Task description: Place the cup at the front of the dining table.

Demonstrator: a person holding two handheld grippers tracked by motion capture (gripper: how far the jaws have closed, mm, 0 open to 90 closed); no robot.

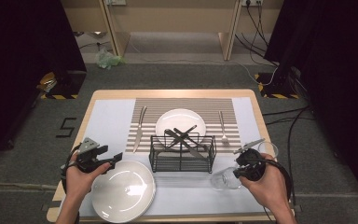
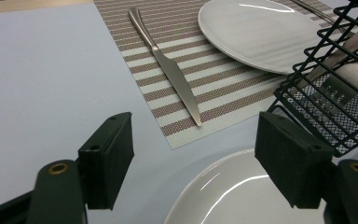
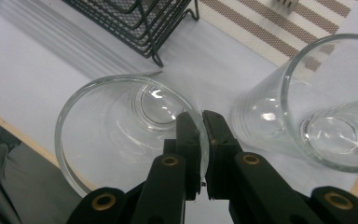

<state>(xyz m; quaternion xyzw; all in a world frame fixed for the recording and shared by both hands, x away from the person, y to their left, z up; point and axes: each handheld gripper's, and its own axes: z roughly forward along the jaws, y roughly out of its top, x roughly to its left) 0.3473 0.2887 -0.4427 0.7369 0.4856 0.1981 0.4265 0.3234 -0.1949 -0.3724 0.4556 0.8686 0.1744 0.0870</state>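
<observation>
My right gripper (image 3: 202,122) is shut on the rim of a clear drinking glass (image 3: 121,126), one jaw inside and one outside the wall. In the high view that glass (image 1: 224,179) is tilted near the table's front right, by my right gripper (image 1: 240,167). A second clear glass (image 3: 328,107) stands upright beside it, and shows at the right edge in the high view (image 1: 268,150). My left gripper (image 2: 193,154) is open with nothing between its jaws, hovering over the far rim of a white plate (image 2: 233,196). In the high view the left gripper (image 1: 114,158) sits at the upper left of that plate (image 1: 123,190).
A black wire basket (image 1: 182,153) with cutlery stands mid-table. Behind it on a striped placemat (image 1: 186,105) lie a white plate (image 1: 181,121), a knife (image 1: 139,128) to its left and a fork (image 1: 223,126) to its right. The front table edge (image 1: 168,218) is close.
</observation>
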